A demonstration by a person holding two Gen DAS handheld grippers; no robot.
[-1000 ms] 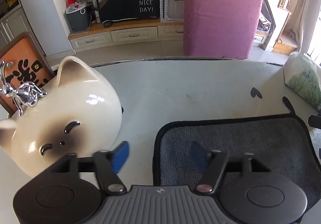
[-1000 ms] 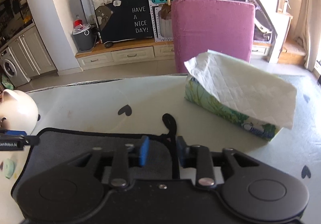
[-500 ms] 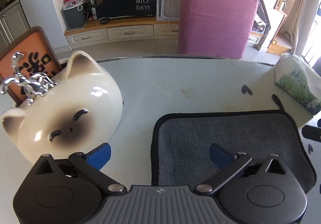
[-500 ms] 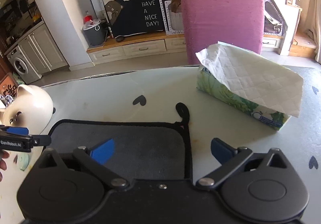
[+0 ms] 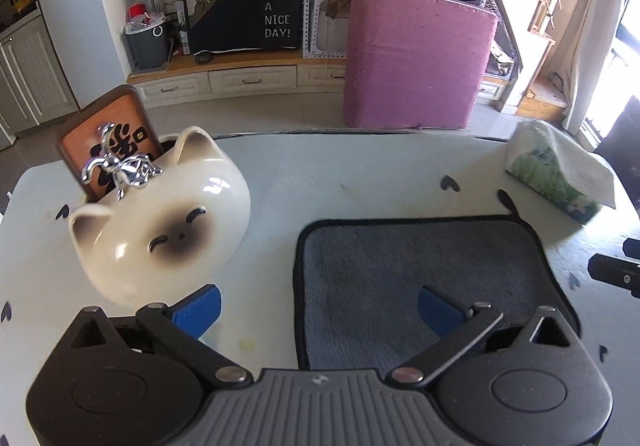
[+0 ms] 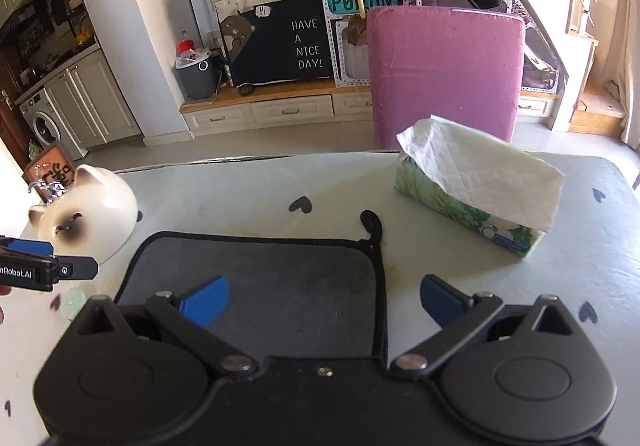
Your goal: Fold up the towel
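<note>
A grey towel [image 5: 416,266] with black trim lies folded flat on the white table; it also shows in the right wrist view [image 6: 260,278]. Its black hanging loop [image 6: 371,224] sticks out at the far right corner. My left gripper [image 5: 318,312] is open and empty, held above the towel's left edge. My right gripper [image 6: 322,302] is open and empty, held above the towel's right edge. Neither gripper holds the towel.
A white ceramic cat jar [image 5: 160,234] stands left of the towel, with an orange plaque [image 5: 108,134] behind it. A tissue pack [image 6: 476,186] lies to the right. A pink cushion [image 5: 416,58] stands beyond the table's far edge.
Both grippers went from nearly shut at the towel's far corners to wide open. Both have pulled back and up, leaving the towel flat on the table.
</note>
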